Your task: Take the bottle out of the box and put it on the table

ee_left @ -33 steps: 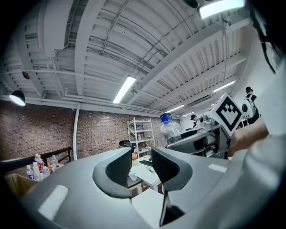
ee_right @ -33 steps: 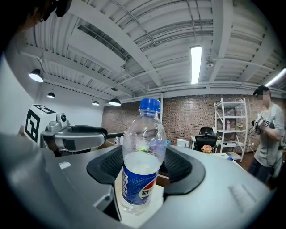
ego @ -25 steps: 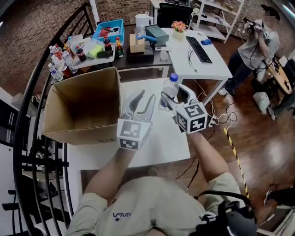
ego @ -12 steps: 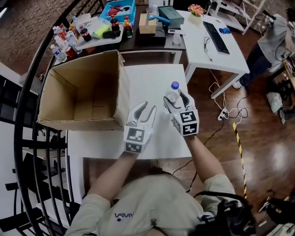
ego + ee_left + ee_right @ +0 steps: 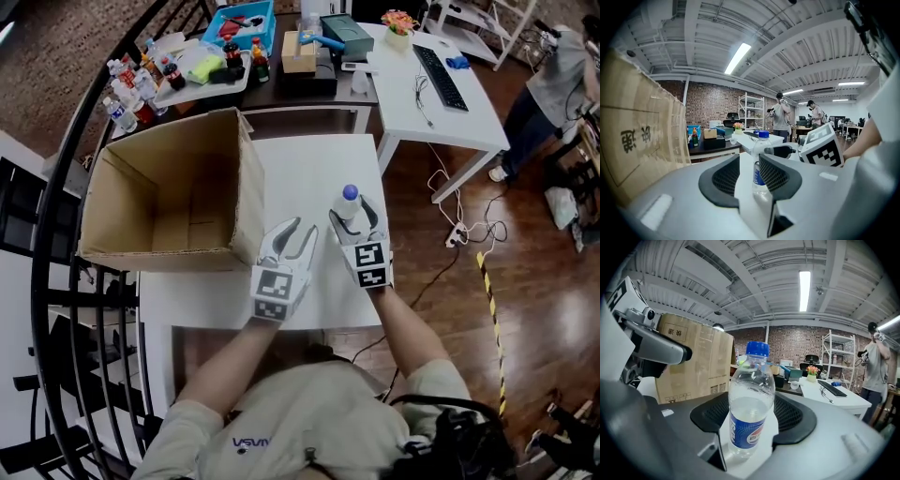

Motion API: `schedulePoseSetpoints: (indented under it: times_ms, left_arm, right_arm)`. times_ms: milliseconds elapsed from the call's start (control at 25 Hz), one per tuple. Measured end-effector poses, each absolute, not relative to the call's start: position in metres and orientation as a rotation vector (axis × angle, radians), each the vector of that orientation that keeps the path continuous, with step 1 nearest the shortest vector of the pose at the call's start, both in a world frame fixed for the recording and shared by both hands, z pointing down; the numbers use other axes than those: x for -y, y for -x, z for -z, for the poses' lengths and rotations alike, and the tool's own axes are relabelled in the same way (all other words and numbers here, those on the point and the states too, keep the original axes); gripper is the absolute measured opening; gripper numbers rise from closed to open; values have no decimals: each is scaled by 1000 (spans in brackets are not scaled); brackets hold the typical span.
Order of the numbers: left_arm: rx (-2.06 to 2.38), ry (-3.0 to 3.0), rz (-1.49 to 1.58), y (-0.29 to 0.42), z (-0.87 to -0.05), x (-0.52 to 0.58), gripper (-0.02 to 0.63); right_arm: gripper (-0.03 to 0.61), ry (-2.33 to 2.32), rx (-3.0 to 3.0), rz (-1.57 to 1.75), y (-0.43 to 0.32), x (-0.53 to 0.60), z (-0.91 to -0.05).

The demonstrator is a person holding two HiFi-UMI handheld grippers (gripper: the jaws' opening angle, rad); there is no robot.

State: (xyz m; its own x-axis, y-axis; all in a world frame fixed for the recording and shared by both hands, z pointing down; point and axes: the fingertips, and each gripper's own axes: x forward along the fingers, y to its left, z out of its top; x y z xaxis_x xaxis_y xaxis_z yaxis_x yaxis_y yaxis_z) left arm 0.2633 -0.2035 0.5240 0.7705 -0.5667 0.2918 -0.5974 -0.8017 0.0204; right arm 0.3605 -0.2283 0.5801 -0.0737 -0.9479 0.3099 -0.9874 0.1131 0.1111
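The bottle [image 5: 348, 201] is gripped upright by right gripper [image 5: 353, 214] fingers at the tabletop [image 5: 309, 169]; left gripper [image 5: 300, 228] fingers are open, empty. It could be toppled by a skewed release.

The open brown cardboard box [image 5: 246, 197] fills the left part of the white surface [image 5: 309, 164]. Its tall right wall rises just beside the left claw [image 5: 300, 228] and bars any move to the left. A narrow bare strip runs between the two claws. The clear plastic bottle with a blue cap [image 5: 348, 202] stands upright, clasped in the right claw [image 5: 354, 216]. Beyond it the surface is bare to its far edge. To the right the surface ends above the wooden floor [image 5: 525, 234].
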Motion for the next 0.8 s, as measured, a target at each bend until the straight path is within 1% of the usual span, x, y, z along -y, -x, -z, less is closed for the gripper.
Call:
schedulePoseSetpoints:
  times_ms: [160, 320, 480, 600, 680, 720, 800]
  left_arm:
    - [928, -2844, -419, -263, -529, 204, 114]
    - [910, -2848, -395, -266, -524, 202, 114]
    - [893, -2866, -354, -271, -515, 196, 114]
    - [899, -2868, -331, -271, -511, 192, 114]
    - [905, -2873, -306, -271, -502, 186, 114]
    - [907, -2881, -291, -272, -495, 182, 114]
    - [906, -2904, -260, -271, -479, 175, 114]
  right_arm:
    - [301, -1893, 2080, -165, -358, 226, -582]
    - [307, -1872, 2077, -233, -355, 229, -582]
    - [350, -1825, 2118, -273, -351, 222, -575]
    - [360, -1842, 2140, -276, -354, 215, -565]
    - [338, -1923, 2139, -260, -363, 206, -547]
    - [302, -1973, 2136, -244, -367, 199, -534]
    - [212, -2037, 2153, -200, -367, 185, -507]
